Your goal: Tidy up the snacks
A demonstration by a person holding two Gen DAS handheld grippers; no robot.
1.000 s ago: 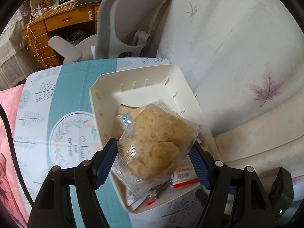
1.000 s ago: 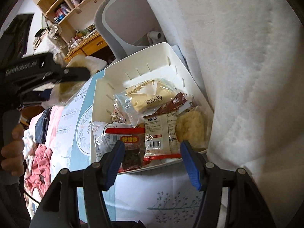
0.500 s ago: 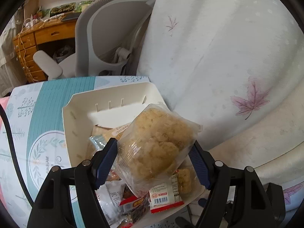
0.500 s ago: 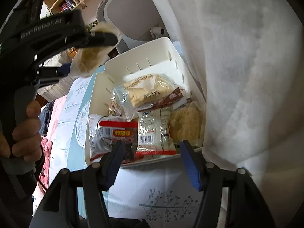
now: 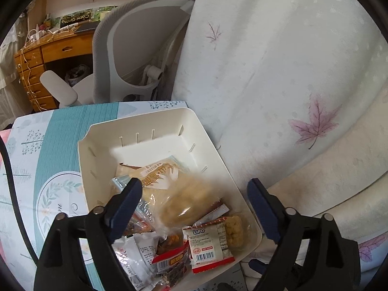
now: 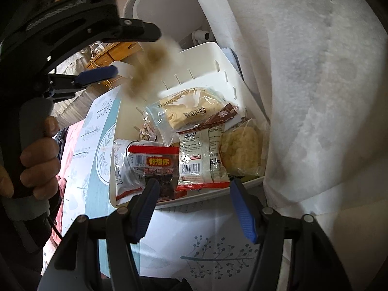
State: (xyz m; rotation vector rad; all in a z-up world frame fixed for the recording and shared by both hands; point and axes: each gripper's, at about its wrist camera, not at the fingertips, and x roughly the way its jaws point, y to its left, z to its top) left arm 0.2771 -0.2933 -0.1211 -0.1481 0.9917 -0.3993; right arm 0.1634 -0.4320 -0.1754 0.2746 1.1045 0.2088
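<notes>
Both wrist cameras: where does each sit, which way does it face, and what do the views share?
Left wrist: on the left gripper, looking forward and down between its open blue-padded fingers into the white bin; a blurred pastry bag is mid-drop.
Right wrist: on the right gripper, low at the bin's near edge, facing across the snacks; its open fingers, the left gripper and the person's left hand show.
Shared: bin, falling pastry bag, LIPO packet, grey chair.

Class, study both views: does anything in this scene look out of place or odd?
Yes: a bagged pastry is a blurred streak in mid-air over the white bin, below the open left tongs. It touches neither the tongs nor the snacks.
</notes>
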